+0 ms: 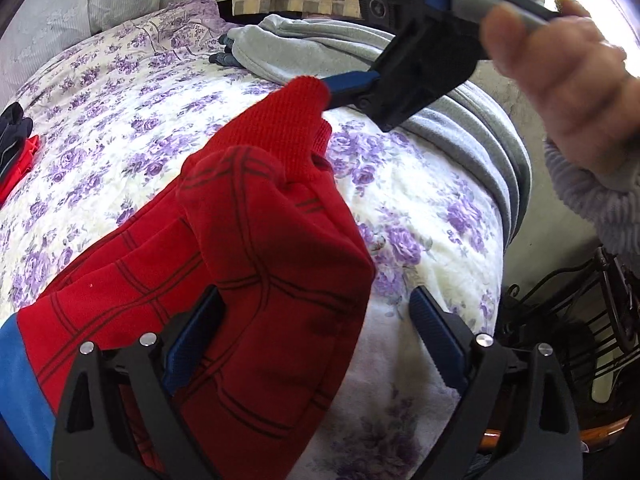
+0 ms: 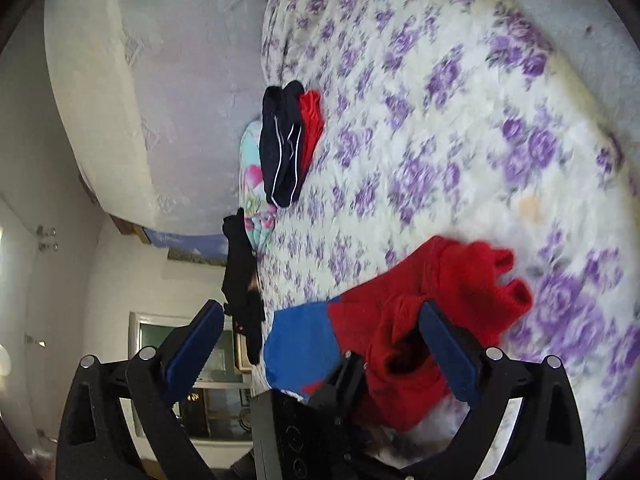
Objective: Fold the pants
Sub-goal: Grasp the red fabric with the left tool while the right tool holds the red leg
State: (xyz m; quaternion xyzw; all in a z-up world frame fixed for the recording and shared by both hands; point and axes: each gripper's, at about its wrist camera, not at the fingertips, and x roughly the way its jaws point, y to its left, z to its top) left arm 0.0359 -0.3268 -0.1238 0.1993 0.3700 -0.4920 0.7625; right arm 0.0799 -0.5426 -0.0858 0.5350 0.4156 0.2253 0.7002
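Two views split the scene between them; the left wrist view shows the red pants (image 1: 248, 264) lifted off the bed (image 1: 420, 216) in a bunched fold, their ribbed cuff (image 1: 296, 120) uppermost and a blue panel (image 1: 16, 380) at the lower left edge; the left gripper (image 1: 316, 336) has its jaws apart, the left pad pressed into the red cloth and the right pad clear of it over the floral bedspread; only this view shows the right gripper (image 1: 340, 88) from outside, its blue tip touching the cuff, though whether it pinches the knit cannot be told from here; the person's right hand (image 1: 560, 92) holds that tool, blurred, near the right edge; a grey garment (image 1: 360, 40) lies along the far side of the bed, seen in this view alone.

The right wrist view shows that gripper's own jaws (image 2: 320, 336) wide apart, with the red cloth (image 2: 404, 344) bunched against the right pad and the left pad free in the air; the body of the other tool (image 2: 304, 420) rises between them; only here appear a dark navy garment (image 2: 280, 148) with white piping beside a red one (image 2: 312, 124), a pale printed piece (image 2: 252, 184) and a black item (image 2: 240, 272), all well apart from the pants near the bed's far edge.
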